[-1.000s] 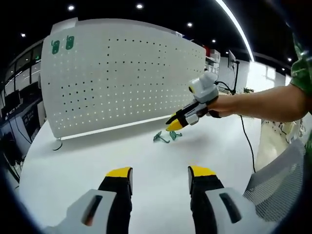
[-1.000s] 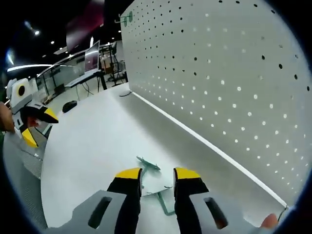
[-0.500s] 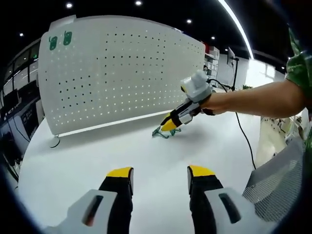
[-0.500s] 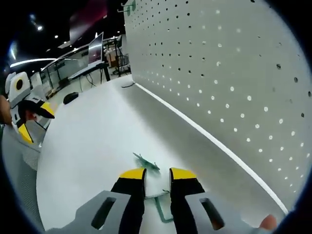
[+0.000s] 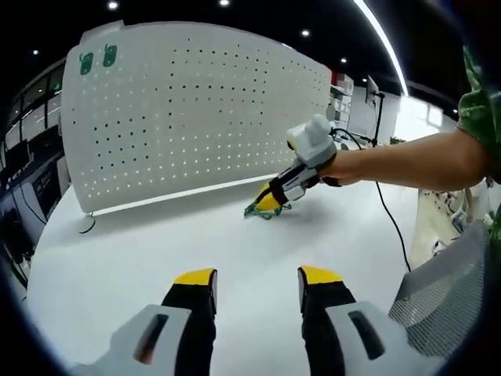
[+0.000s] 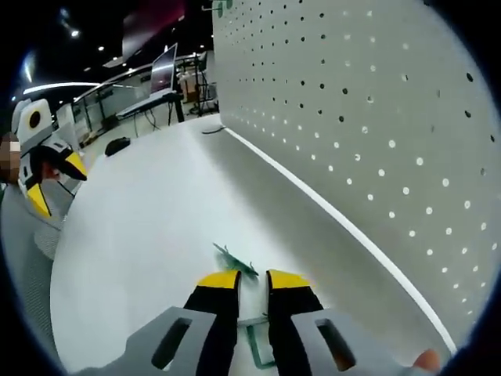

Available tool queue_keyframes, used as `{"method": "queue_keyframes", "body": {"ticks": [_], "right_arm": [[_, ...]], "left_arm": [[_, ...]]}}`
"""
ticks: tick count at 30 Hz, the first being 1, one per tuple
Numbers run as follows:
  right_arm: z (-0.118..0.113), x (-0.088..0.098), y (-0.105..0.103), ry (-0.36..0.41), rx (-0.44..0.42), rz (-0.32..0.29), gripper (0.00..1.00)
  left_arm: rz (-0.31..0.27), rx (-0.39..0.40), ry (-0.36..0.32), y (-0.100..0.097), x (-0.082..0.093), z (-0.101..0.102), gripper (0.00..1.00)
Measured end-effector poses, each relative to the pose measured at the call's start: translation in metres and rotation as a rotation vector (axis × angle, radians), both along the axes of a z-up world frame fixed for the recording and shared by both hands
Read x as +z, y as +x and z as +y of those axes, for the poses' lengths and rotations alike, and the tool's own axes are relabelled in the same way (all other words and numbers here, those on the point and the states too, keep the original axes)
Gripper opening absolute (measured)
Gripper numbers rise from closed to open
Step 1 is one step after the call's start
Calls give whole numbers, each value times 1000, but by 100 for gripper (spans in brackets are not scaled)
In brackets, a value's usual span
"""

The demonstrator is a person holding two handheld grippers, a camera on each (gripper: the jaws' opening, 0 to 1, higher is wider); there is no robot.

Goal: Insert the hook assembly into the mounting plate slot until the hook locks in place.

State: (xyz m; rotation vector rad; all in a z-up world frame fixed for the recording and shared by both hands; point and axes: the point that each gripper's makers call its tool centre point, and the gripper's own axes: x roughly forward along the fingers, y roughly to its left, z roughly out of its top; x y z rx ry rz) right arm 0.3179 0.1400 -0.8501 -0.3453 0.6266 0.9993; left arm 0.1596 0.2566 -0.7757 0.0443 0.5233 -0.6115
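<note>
- The hook (image 6: 237, 265) is a thin green wire thing, hard to read in the right gripper view: one end pokes out just above the yellow tips at lower centre, and another piece shows lower down between the jaws. The middle is hidden by the jaws.
- In the left gripper view the hook (image 5: 264, 210) is just a small green squiggle at centre right of the frame, half covered by the right gripper (image 5: 268, 202). It's lying on the white counter (image 5: 156, 243), near the foot of the pegboard (image 5: 188, 117).
- Right gripper (image 6: 252, 279): its jaws are nearly together around the hook. Can't tell if they're really pinching it, the contact spot is hidden.
- Compared with half a second ago, the gap between those jaws has narrowed some more, and a second ago they were clearly wider.
- In the left gripper view the right gripper has dropped from above the hook to right on it.
- Left gripper (image 5: 256, 276): jaws wide apart over bare counter at the bottom of the frame, same as before. It also shows at the left edge of the right gripper view (image 6: 53, 184), partly cut off.
- Two green hooks (image 5: 97, 59) hang in the upper left corner of the pegboard, too small to make out in detail.
- The person's forearm (image 5: 407, 160) and green sleeve (image 5: 479, 117) get cut off at the right edge.
</note>
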Motion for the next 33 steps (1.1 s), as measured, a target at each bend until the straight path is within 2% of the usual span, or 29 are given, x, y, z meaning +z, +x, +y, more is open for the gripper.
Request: {"method": "queue_keyframes", "body": {"ticks": [14,18,25,33], "right_arm": [[5,-1,-1,-10,44,-27,4],[6,-1,-3,-2,39,-13,5],[5,-1,-2,1,45,-25,7],[8,-1,-14,-13,81,-13,5]], "left_arm": [[6,4,0,0,-1,2,41],[8,3,0,0,-1,2,41],[12,1,-1,0,-2,1,41],[15,2,-1,1,-3,2,40]]}}
